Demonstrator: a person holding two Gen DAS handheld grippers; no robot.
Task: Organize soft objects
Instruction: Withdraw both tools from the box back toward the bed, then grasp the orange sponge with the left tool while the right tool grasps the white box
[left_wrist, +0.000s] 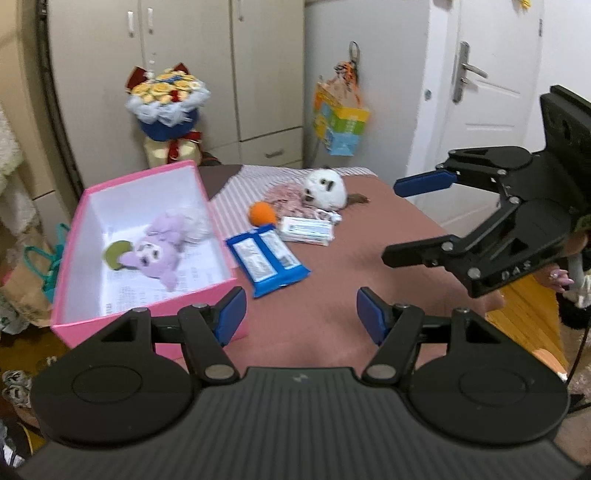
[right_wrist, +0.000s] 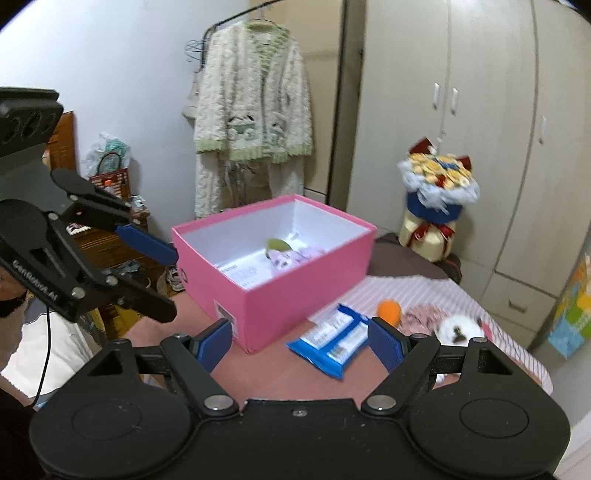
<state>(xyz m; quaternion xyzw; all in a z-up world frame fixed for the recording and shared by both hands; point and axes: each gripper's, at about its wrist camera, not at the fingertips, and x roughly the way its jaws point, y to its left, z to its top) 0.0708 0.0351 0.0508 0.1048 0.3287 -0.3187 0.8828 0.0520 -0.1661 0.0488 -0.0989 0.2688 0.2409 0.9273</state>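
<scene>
Bedroom, pink bed (left_wrist: 332, 295). Right wrist view only: cardigan (right_wrist: 251, 96) hanging. Left wrist view only: door (left_wrist: 491, 92). Purple plush (left_wrist: 162, 251) inside pink box (left_wrist: 147, 306), lying diagonally, head toward near-left corner. Left hand-held gripper (left_wrist: 301, 317) part-open, empty; right hand-held gripper (right_wrist: 301, 343) wide, empty.

even, soft indoor light fills both views, with no hard shadows on the bed cover (left_wrist: 332, 295). the brightest patches are the white door (left_wrist: 491, 92) at two o'clock in the left wrist view and the white inner wall of the pink box (right_wrist: 273, 288), which glares a little. fisheye bending curves the wardrobe (right_wrist: 480, 129) edges toward three o'clock. motion blur smears the bouquet (right_wrist: 439, 184), the blue packet (right_wrist: 332, 343) and the white plush (right_wrist: 458, 328); corners at twelve o'clock go dark.
</scene>
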